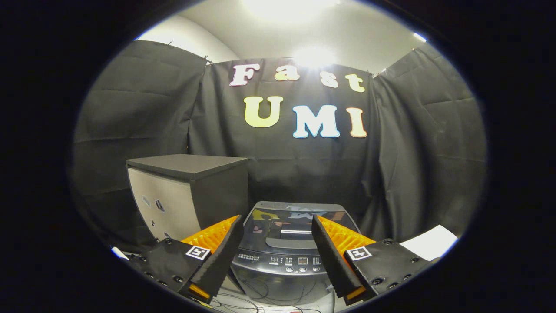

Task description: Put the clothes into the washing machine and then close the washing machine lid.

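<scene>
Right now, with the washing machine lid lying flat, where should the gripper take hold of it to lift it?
Probably at the handle recess on the lid, coming from the front, above the control panel. The lid lies flat and glossy, so that front lip looks like the only edge to hook. The gripper is open, holding nothing.

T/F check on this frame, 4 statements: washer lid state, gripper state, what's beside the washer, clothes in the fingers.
1. The washing machine lid is down. True.
2. The gripper is shut on a piece of clothing. False: its fingers stand open with nothing between them.
3. A cabinet stands beside the washing machine. True.
4. The fingers touch the washing machine's control panel. False: they hang apart from it, the machine just ahead and below.
</scene>
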`<state>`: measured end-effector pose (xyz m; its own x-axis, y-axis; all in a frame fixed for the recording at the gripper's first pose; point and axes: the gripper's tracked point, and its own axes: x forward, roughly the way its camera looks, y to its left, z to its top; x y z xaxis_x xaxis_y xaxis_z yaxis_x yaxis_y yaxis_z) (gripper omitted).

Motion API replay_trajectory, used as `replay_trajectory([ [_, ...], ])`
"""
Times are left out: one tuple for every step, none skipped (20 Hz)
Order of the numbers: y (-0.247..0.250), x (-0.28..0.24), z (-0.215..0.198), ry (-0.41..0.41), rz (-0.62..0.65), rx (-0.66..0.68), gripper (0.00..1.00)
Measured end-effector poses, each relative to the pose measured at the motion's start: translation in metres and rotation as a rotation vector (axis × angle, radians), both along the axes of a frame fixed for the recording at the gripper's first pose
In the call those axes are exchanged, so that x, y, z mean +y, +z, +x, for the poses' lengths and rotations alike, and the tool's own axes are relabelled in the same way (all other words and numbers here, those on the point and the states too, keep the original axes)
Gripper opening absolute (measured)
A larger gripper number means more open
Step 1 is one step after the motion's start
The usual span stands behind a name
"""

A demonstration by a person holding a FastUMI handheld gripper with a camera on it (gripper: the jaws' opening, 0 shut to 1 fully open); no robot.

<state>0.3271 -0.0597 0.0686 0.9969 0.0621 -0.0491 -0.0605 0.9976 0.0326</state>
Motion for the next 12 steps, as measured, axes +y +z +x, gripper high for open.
replay_trajectory([
  [0.001, 0.002, -0.005, -0.003, 0.005, -0.007, 0.98],
  [0.001, 0.001, -0.012, -0.008, 0.000, -0.017, 0.98],
  [0.003, 0.002, -0.018, -0.010, -0.010, -0.032, 0.98],
  [0.005, 0.006, -0.023, -0.003, -0.021, -0.044, 0.98],
  [0.005, 0.007, -0.030, 0.001, -0.034, -0.054, 0.98],
  [0.005, 0.009, -0.035, 0.012, -0.048, -0.064, 0.98],
  [0.005, 0.010, -0.040, 0.012, -0.065, -0.073, 0.98],
  [0.006, 0.010, -0.044, 0.010, -0.075, -0.083, 0.98],
  [0.006, 0.011, -0.047, 0.011, -0.074, -0.089, 0.98],
  [0.006, 0.013, -0.050, 0.008, -0.068, -0.095, 0.98],
  [0.006, 0.014, -0.053, 0.006, -0.065, -0.099, 0.98],
  [0.004, 0.015, -0.055, 0.005, -0.073, -0.098, 0.98],
])
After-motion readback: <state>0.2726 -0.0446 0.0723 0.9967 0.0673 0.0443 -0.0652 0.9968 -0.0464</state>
